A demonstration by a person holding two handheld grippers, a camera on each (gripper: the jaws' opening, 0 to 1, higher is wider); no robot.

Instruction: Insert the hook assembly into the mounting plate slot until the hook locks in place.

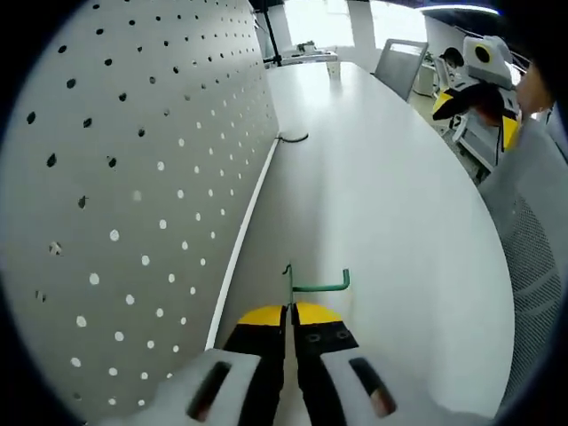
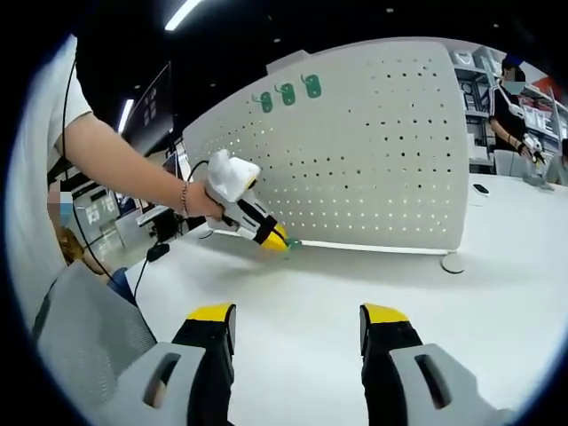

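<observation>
A green wire hook (image 1: pixel 312 283) sticks out from my left gripper (image 1: pixel 290 311), whose yellow-tipped jaws are shut on its stem. The white pegboard (image 1: pixel 133 195) stands close on the left, its holes just beside the hook. In the right gripper view the left gripper (image 2: pixel 277 238) shows in a person's hand near the foot of the pegboard (image 2: pixel 373 142), the green hook (image 2: pixel 293 243) at its tip. Three green hooks (image 2: pixel 287 92) hang near the board's top edge. My right gripper (image 2: pixel 297 324) is open over the white table with nothing between its fingers.
The white table (image 1: pixel 390 222) stretches away to the right of the board. A dark cable (image 1: pixel 293 138) lies at the board's far foot. A grey chair (image 1: pixel 399 64) and people stand beyond the table. The board's round foot (image 2: pixel 453 264) rests on the table.
</observation>
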